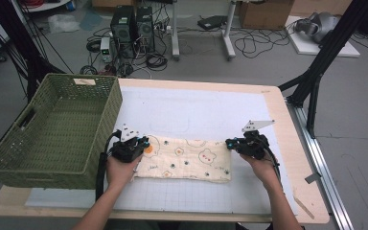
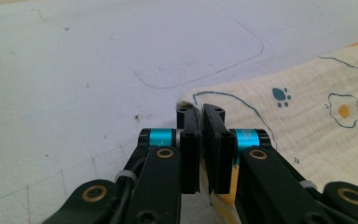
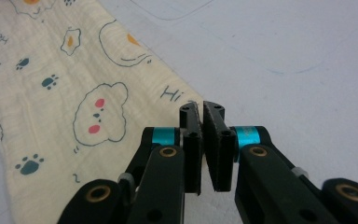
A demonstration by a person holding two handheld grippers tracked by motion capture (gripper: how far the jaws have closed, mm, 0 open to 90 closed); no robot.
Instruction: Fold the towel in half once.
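Item: printed cloth point(image 1: 187, 164), folded to a strip, lay on the white mat point(image 1: 196, 110) beside a green basket point(image 1: 52, 129). Left gripper point(image 2: 200, 112) and right gripper point(image 3: 202, 108) each pinched an end corner (presumably to lift it evenly for another fold).

high: above, facing forward-down | gripper views: close, low | shared: cloth point(image 1: 184, 159)

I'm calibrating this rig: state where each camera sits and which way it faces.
High view: above the person's side, looking forward and down at the table; forearms, both tools.
Left gripper view: on the left tool, looking along jaws pinching the cloth corner.
Right gripper view: on the right tool, same.
All share the cloth.
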